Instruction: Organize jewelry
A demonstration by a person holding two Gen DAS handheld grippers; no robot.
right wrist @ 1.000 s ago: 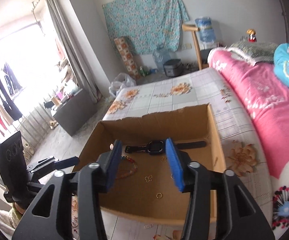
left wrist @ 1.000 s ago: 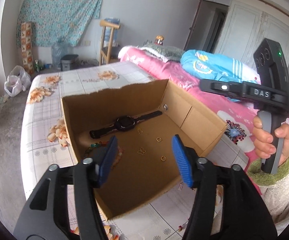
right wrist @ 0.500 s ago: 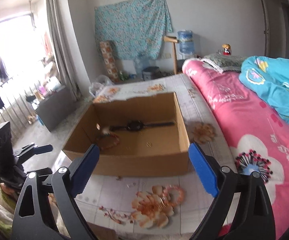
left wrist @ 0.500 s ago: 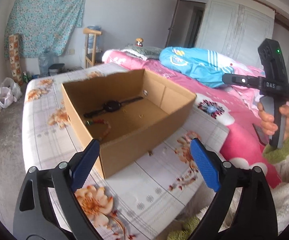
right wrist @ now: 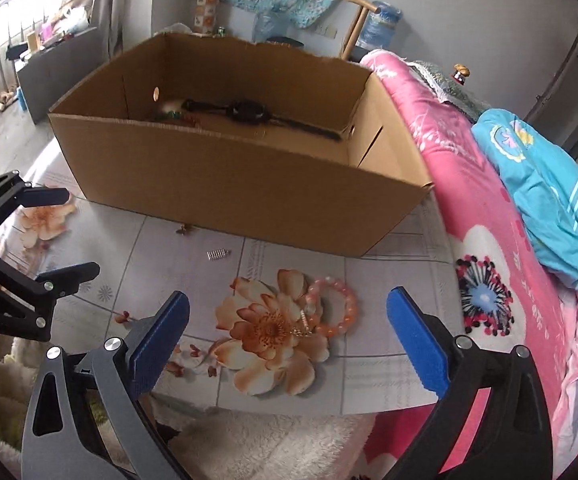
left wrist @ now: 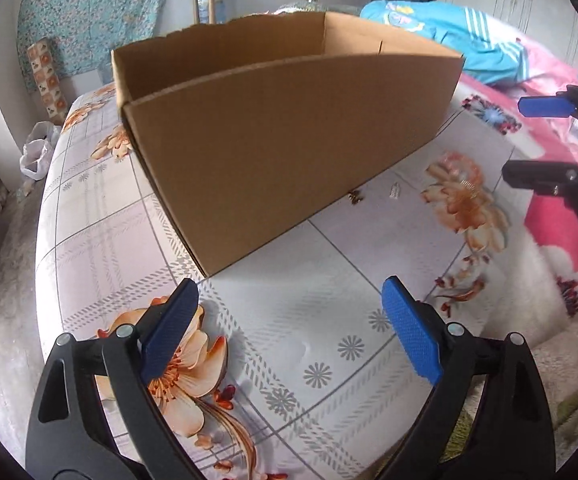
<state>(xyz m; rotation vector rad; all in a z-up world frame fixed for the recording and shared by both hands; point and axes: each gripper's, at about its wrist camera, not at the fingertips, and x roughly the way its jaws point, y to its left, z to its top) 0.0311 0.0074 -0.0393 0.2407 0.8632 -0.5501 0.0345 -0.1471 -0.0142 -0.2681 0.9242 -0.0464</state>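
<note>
A brown cardboard box (right wrist: 225,176) stands on the floral tablecloth; it also shows in the left wrist view (left wrist: 289,128). Inside lie a black watch (right wrist: 249,111) and a beaded bracelet (right wrist: 175,116). In front of the box on the cloth lie a pink bead bracelet (right wrist: 335,312), a thin gold chain (right wrist: 303,322), a small silver spring-like piece (right wrist: 218,255) and a tiny bronze butterfly piece (right wrist: 185,229), also in the left wrist view (left wrist: 355,197). My right gripper (right wrist: 287,340) is open and empty just before the pink bracelet. My left gripper (left wrist: 289,332) is open and empty, low over the cloth.
A pink floral bedspread (right wrist: 501,216) with a blue blanket (right wrist: 549,184) lies to the right. The table edge and a white fluffy garment (right wrist: 249,440) are near the bottom. A chair and water bottle (right wrist: 381,20) stand at the back wall.
Both grippers pulled back out of the box and dropped low in front of it. Both jaws opened wide. The pink bracelet came into the right view.
</note>
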